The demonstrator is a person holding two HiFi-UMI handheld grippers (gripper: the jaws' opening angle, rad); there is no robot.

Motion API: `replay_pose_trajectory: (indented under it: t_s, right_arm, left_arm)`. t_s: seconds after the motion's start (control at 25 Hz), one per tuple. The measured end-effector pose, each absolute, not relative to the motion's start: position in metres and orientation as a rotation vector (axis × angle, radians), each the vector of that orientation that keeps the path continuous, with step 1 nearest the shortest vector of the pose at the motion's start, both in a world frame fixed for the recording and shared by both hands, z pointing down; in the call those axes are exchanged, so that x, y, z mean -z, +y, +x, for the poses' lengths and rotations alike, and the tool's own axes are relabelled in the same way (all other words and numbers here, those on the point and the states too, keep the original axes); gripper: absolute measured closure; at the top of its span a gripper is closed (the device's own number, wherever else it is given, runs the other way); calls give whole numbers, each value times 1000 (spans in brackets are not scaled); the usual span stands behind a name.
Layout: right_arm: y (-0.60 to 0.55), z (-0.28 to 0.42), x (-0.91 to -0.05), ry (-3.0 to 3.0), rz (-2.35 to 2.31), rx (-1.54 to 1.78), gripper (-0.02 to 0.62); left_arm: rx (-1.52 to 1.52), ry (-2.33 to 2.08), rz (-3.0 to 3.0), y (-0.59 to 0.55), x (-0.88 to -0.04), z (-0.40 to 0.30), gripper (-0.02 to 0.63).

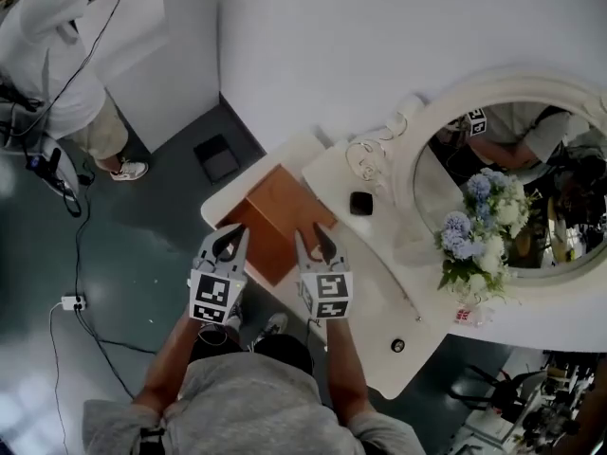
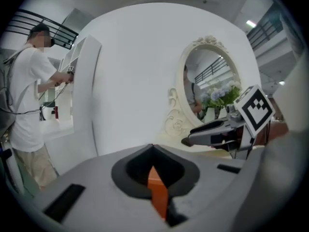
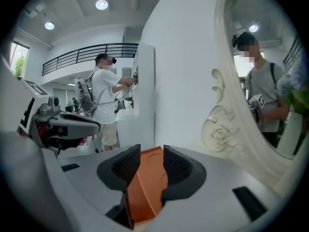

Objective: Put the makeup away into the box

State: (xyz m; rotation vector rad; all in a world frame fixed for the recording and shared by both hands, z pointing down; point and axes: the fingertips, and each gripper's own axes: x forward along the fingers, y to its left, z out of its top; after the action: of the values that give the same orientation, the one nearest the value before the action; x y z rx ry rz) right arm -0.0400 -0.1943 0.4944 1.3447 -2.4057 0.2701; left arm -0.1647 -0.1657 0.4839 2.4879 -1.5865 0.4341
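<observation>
At lower centre, the orange box (image 1: 275,218) is pinched at its near edge by the left gripper (image 1: 230,244) and the right gripper (image 1: 315,243), probably to keep it level. Further up, a black compact (image 1: 360,203), likely makeup, lies on the white table (image 1: 379,287).

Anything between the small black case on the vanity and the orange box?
Nothing visible. In the head view only bare white vanity top lies between the black case and the orange box. The left tool and right tool grip the box's near edge, off that line.
</observation>
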Motion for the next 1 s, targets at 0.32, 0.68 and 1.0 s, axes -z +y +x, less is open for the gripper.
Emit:
replay_pose_trajectory:
  t_s: [0.32,0.68,1.0]
  right_arm:
    - [-161,56,-449,-2307,1699,-229,447]
    - [-128,125,-436,-2140,1990,-191,566]
    - [-119,147,-442,-2099,2052,-221,578]
  left_arm:
    - [-404,-1345,2737,-170,-443,-72,604]
    - [-446,-1085,2892,-160,-438,1,604]
    - [-479,-990,2934,-161,-443,30,605]
